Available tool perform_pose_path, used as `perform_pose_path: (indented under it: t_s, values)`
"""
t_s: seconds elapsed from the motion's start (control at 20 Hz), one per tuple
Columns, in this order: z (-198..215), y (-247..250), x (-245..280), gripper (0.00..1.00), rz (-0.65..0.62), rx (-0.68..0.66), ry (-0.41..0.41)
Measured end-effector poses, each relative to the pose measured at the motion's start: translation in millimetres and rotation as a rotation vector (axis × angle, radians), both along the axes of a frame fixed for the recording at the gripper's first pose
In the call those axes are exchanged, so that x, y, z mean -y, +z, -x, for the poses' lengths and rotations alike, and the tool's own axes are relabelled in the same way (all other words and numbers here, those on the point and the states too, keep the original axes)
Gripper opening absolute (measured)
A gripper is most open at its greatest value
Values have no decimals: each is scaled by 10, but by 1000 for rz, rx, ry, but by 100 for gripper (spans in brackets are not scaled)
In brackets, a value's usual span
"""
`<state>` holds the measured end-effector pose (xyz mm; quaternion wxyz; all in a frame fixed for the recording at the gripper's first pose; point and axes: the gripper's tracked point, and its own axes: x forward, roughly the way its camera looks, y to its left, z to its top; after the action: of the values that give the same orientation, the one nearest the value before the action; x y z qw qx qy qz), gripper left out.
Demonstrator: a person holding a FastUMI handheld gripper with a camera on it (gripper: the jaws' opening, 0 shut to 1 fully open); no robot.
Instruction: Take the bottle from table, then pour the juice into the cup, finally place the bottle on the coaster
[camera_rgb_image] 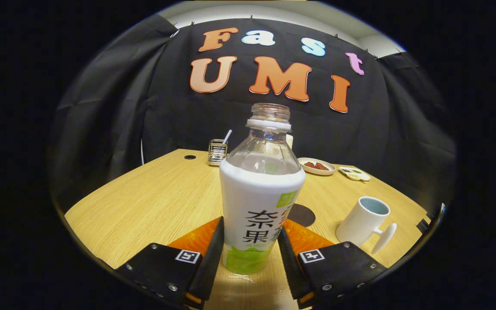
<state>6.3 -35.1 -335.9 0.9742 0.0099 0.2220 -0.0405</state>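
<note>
In the gripper view the bottle (260, 202) stands uncapped on the desk (153, 206) between the fingers (250, 258), which flank its lower body; whether they press it I cannot tell; thin plastic, likely light and slick, so hold it low on the label; the cup (363, 224) and coaster (303, 214) sit right, with open room.
</note>
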Motion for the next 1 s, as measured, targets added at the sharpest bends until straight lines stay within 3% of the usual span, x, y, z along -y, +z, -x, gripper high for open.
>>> perform_pose_path:
  t_s: [0.1,0.3,0.65,1.0]
  values:
    - [-17,61,-4,62,-44,21,-4]
    - [-116,247,7,59,-170,60,-11]
    - [-228,327,-58,59,-464,41,-29]
    - [-267,423,65,58,-759,52,-104]
